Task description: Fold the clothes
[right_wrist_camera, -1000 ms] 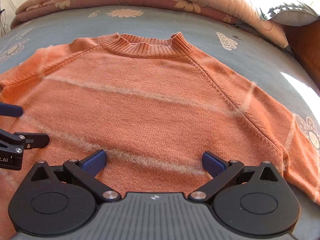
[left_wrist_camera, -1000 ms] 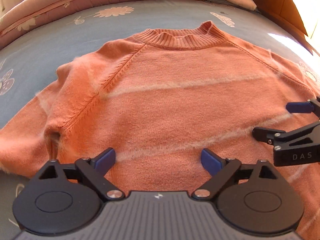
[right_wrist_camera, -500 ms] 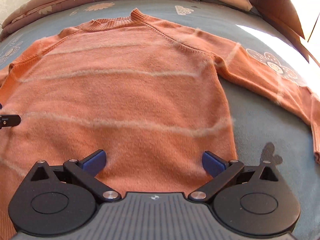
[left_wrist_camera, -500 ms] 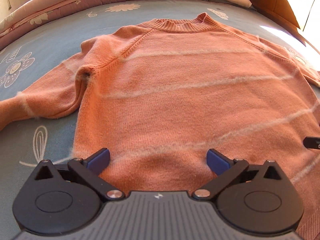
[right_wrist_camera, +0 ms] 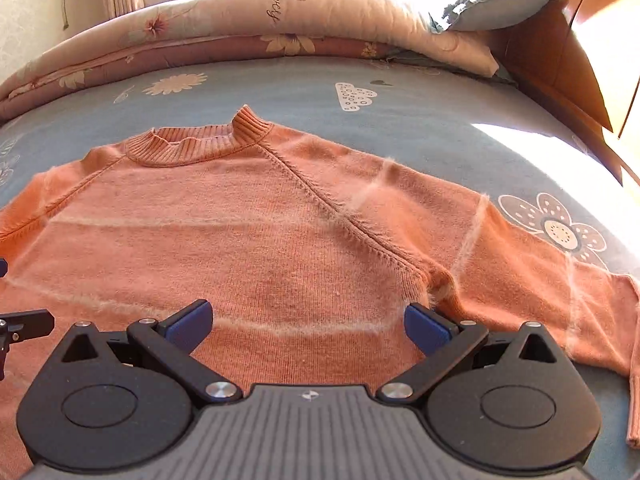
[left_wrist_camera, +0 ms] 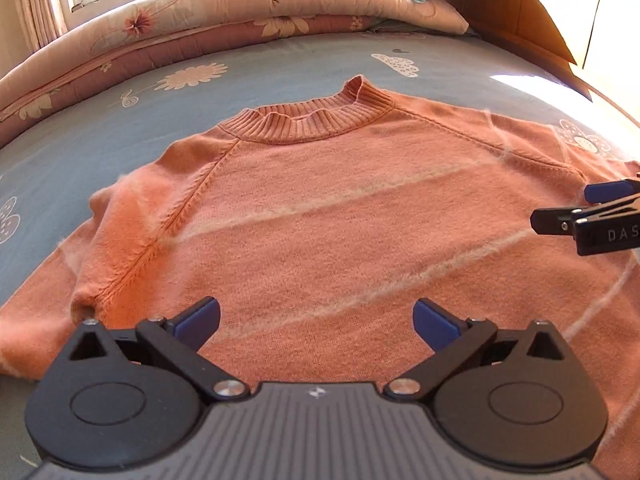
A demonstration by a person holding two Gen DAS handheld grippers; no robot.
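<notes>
orange knit sweater (left_wrist_camera: 320,216) laid flat, face up on blue bed sheet (left_wrist_camera: 100,128), collar at 12 o'clock | left gripper (left_wrist_camera: 316,320) and right gripper (right_wrist_camera: 308,320) held above it, jaws apart, nothing gripped | sleeve (right_wrist_camera: 520,264) at 3 o'clock best pinched at cuff and folded across chest

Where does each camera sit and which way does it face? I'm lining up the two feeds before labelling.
Left wrist: sits on the left gripper, looking forward along its open fingers over the orange sweater toward the collar and quilt; the right gripper pokes in at the right edge.
Right wrist: sits on the right gripper, fingers open, facing the same way, over the sweater's right sleeve; the left gripper's tip shows at the left edge.
Shared: sweater, collar, blue bedsheet, quilt.
</notes>
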